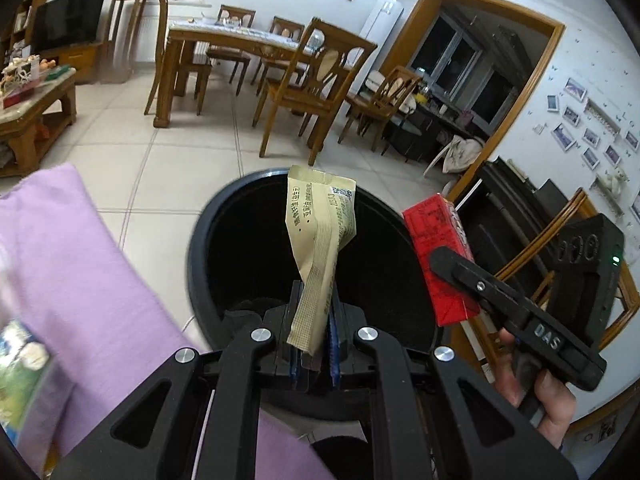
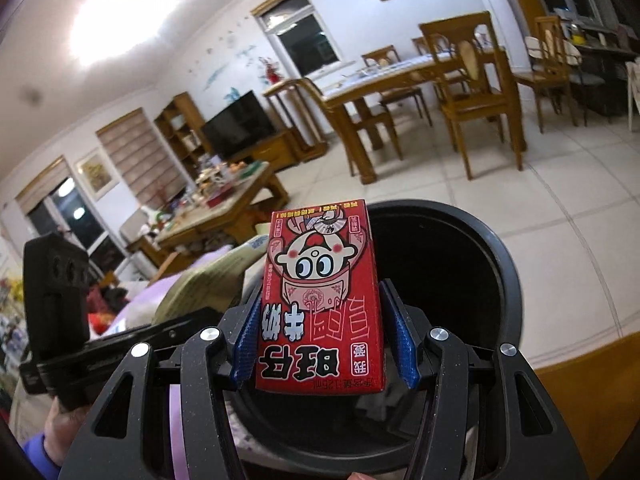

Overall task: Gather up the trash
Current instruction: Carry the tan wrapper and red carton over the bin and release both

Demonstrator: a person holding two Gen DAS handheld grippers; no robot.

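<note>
My left gripper (image 1: 316,312) is shut on a crumpled tan sachet wrapper (image 1: 320,240) and holds it upright over the open black trash bin (image 1: 200,248). My right gripper (image 2: 324,320) is shut on a red milk carton (image 2: 322,296) with a cartoon face, held over the same bin's mouth (image 2: 508,280). In the left wrist view the right gripper (image 1: 444,260) and its red carton (image 1: 432,236) hang over the bin's right rim. The tan wrapper (image 2: 204,284) and the left gripper's body (image 2: 56,292) show at the left of the right wrist view.
A purple cushion (image 1: 68,264) lies left of the bin. A wooden dining table (image 1: 224,40) with chairs (image 1: 312,92) stands behind on the tiled floor. A cluttered coffee table (image 1: 32,96) is at far left. A wooden frame (image 1: 624,300) leans at right.
</note>
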